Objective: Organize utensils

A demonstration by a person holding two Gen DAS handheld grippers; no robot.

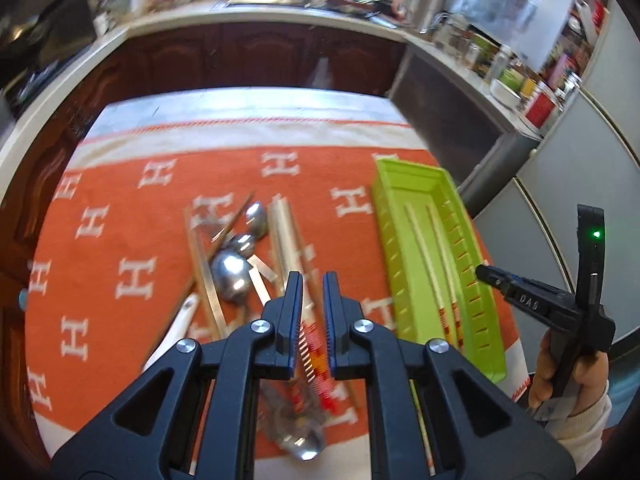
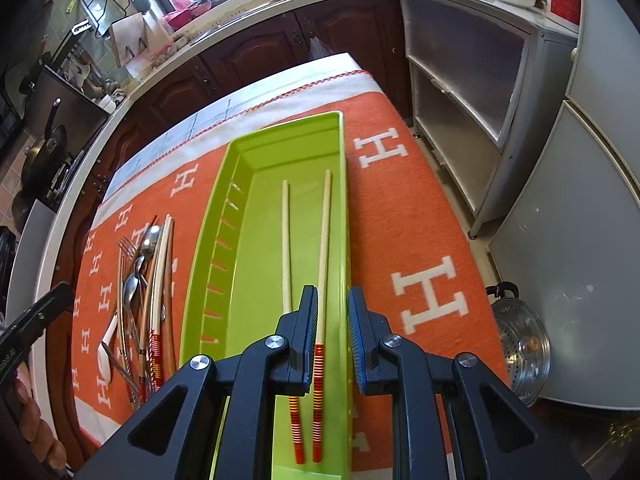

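A lime green tray (image 2: 208, 240) lies lengthways on the orange cloth with two red-ended chopsticks (image 2: 325, 240) in it. My right gripper (image 2: 333, 292) hovers over the tray's near end, jaws apart; the right-hand chopstick lies in the tray below them, not gripped. In the left wrist view the tray (image 1: 404, 184) is at the right with the right gripper (image 1: 490, 274) over its edge. My left gripper (image 1: 312, 278) hangs above the loose pile of utensils, jaws narrowly apart and empty. The pile holds steel spoons (image 1: 232, 276), chopsticks (image 1: 280, 232) and a white spoon (image 1: 180, 320).
An orange cloth (image 2: 400, 220) with white H letters covers the table. Dark wooden cabinets run along the far side. A grey shelf unit (image 2: 460, 100) and a steel steamer pot (image 2: 524, 348) stand right of the table. A hand (image 1: 560, 368) holds the right gripper.
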